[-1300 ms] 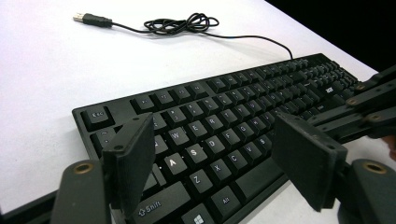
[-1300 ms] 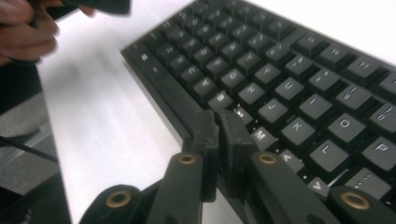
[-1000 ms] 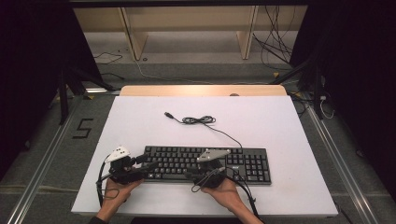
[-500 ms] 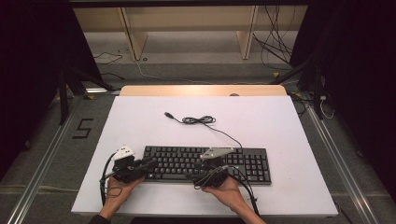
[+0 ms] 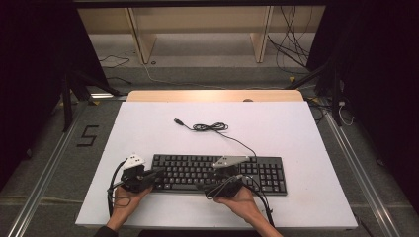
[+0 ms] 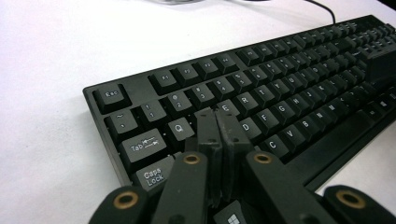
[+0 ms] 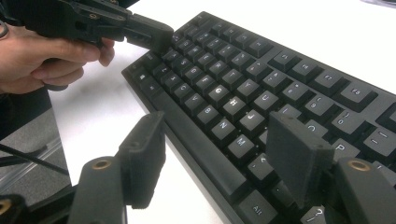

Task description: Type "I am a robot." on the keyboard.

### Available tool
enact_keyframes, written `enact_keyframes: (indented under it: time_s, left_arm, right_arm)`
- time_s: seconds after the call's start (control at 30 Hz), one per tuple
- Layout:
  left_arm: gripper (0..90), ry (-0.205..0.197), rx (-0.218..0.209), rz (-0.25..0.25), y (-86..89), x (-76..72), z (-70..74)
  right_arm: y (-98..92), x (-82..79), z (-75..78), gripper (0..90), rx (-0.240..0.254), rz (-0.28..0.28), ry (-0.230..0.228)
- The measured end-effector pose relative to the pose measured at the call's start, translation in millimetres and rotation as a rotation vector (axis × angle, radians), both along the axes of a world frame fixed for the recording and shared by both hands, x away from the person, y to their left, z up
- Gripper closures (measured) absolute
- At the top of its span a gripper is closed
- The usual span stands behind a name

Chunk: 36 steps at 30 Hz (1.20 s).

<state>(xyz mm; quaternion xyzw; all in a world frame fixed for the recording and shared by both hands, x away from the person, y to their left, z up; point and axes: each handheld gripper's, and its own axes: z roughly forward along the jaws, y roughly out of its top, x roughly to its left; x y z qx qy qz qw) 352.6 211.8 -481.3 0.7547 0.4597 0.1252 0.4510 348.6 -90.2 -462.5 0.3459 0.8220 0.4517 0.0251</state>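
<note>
Two grippers work the keyboard (image 5: 217,173) on the table (image 5: 296,133). High view: both near its front edge. Left gripper (image 6: 217,122) view: jaws just closed on nothing, tips together over W/E. Right gripper (image 7: 219,158) view: jaws just spread wide, empty, straddling the space bar edge. Typing looks underway; progress can't be told.
</note>
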Motion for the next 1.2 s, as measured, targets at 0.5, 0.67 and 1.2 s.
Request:
enact_keyframes:
  time_s: [0.5,0.67,1.2]
  left_arm:
    - [88.8,0.026,0.026,0.003,-4.7,5.4,-4.1]
    - [88.9,0.034,0.033,0.002,-5.0,5.8,-5.0]
    - [89.1,0.060,0.037,-0.006,-5.1,7.2,-7.1]
  right_arm:
    - [-0.1,0.1,0.0,36.8,-0.001,-0.001,-0.006]
    - [-0.5,0.0,0.4,36.7,0.000,-0.002,-0.007]
    - [0.5,-0.5,-0.3,36.8,-0.006,-0.001,0.000]
